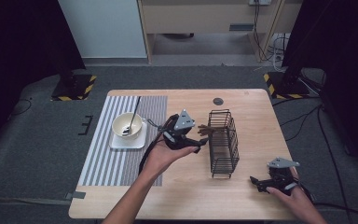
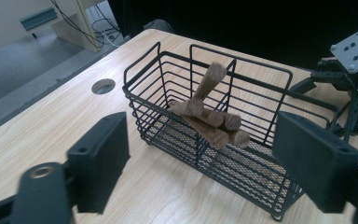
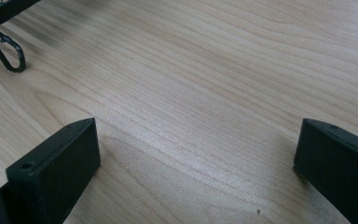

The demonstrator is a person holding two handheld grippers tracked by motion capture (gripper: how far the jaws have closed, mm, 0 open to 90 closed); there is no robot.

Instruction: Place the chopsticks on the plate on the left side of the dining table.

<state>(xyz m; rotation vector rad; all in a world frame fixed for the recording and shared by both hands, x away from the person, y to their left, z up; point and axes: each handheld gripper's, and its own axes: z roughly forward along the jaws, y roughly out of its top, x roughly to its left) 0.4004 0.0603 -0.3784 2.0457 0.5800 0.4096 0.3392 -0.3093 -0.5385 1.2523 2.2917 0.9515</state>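
We see wooden sticks [image 2: 209, 122] piled in the wire basket [image 2: 158, 121], both hand-held grippers [image 1: 196, 142] [image 1: 261, 183] wide and empty, the loading apparently done.

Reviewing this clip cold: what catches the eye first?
The black wire basket in the middle of the wooden table, holding a loose pile of brown wooden sticks. The left gripper hovers beside it with jaws open and empty. At far left, a white bowl with a spoon sits on a striped mat.

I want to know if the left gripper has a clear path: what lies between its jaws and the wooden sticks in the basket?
Only the wire basket's near wall and bare table, seen in the left gripper view; the wooden sticks lie behind it.
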